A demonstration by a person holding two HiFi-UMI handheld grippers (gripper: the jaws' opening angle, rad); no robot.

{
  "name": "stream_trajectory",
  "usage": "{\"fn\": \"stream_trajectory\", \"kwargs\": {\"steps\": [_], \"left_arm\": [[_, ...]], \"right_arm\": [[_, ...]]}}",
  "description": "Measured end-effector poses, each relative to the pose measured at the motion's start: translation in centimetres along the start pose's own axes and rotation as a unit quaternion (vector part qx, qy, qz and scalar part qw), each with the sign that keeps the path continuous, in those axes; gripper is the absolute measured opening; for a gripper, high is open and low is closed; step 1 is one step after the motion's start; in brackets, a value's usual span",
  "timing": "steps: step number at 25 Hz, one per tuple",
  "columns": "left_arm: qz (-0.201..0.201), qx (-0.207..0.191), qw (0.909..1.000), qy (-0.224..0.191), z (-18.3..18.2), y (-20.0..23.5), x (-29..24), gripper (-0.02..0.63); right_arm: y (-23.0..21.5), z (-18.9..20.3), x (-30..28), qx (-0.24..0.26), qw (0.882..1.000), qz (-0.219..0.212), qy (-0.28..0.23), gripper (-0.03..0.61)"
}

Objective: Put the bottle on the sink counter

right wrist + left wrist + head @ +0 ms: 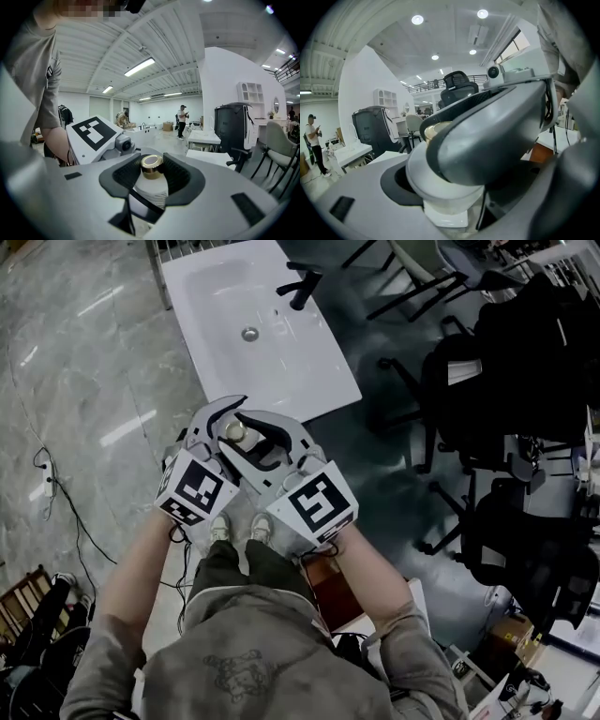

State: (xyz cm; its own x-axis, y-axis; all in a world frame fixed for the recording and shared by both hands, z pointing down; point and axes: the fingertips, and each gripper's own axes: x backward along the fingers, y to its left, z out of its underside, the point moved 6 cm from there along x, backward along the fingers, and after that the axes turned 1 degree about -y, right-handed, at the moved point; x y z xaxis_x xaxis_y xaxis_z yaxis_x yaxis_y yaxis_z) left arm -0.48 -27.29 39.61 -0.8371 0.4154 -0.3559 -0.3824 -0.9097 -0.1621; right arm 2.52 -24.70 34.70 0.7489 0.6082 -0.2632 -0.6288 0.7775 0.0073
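Observation:
A small white bottle with a gold cap (234, 432) is held in the air between my two grippers, over the floor just in front of the white sink counter (281, 362). In the right gripper view the bottle (151, 187) stands between the black pads, and my right gripper (152, 176) is shut on it below the cap. My right gripper (264, 435) and left gripper (221, 418) overlap around the bottle. In the left gripper view the bottle (440, 187) rests against the left gripper's (459, 192) near pad, and a right gripper finger (497, 131) crosses in front and hides the grip.
A black faucet (305, 287) and a drain (249, 334) are on the sink counter. Black office chairs (506, 362) crowd the right side. A cable with a plug strip (47, 486) runs over the grey marbled floor at left. My shoes (239, 526) show below the grippers.

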Motion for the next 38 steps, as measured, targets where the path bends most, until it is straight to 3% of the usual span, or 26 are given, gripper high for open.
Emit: {"fn": "stream_trajectory", "kwargs": {"steps": [15, 26, 38], "left_arm": [[0.035, 0.019, 0.9992, 0.007, 8.9, 1.2, -5.8, 0.328], [0.042, 0.01, 0.9986, 0.03, 14.3, 0.4, -8.9, 0.328], [0.054, -0.004, 0.9976, 0.044, 16.9, 0.4, -10.3, 0.328]], "right_arm": [[-3.2, 9.2, -4.3, -0.041, 0.999, 0.026, 0.02, 0.152], [-4.0, 15.3, -5.8, -0.062, 0.997, 0.046, 0.013, 0.153], [-4.5, 18.0, -6.9, -0.083, 0.994, 0.066, 0.021, 0.153]]}}
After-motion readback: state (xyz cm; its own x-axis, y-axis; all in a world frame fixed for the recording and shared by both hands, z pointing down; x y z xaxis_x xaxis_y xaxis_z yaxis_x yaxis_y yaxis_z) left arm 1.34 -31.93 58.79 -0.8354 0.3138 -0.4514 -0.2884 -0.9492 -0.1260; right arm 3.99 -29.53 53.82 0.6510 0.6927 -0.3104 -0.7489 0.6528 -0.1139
